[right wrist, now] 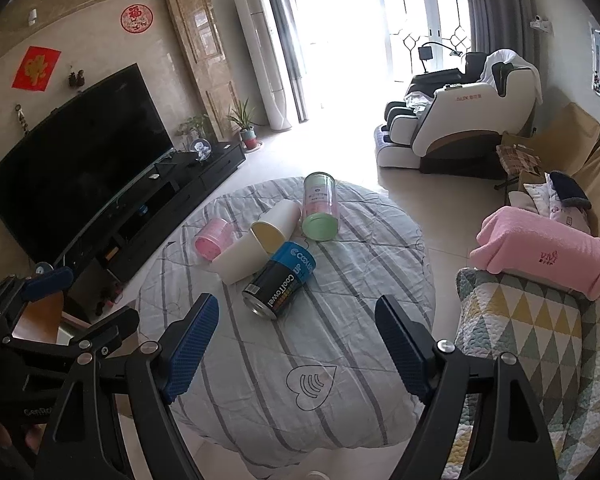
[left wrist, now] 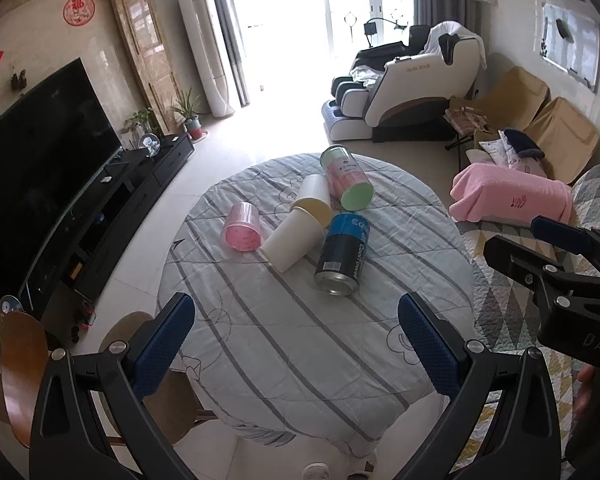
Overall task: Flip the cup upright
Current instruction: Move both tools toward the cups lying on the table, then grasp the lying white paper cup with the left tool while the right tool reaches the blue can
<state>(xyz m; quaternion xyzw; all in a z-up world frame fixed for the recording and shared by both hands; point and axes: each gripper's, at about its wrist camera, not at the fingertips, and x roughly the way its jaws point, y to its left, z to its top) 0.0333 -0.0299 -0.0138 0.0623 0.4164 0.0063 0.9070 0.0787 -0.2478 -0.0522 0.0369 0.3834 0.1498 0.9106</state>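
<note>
Several cups and cans lie on their sides on a round table with a striped cloth [left wrist: 300,344] [right wrist: 300,344]. A white cup [left wrist: 290,240] [right wrist: 242,258] lies beside a cream cup with a yellow inside [left wrist: 314,200] [right wrist: 274,228]. A pink cup [left wrist: 243,228] [right wrist: 213,238] lies to their left. A blue and black can [left wrist: 342,254] [right wrist: 280,282] and a pink and green canister [left wrist: 346,178] [right wrist: 320,206] lie nearby. My left gripper [left wrist: 296,332] and right gripper [right wrist: 296,336] are both open and empty, above the table's near part.
A TV on a black stand [left wrist: 40,184] [right wrist: 80,160] is at the left. A sofa with a pink blanket [left wrist: 512,196] [right wrist: 540,252] and a quilt is at the right. A wooden chair [left wrist: 20,368] stands at the table's left. A massage chair [left wrist: 412,84] is at the back.
</note>
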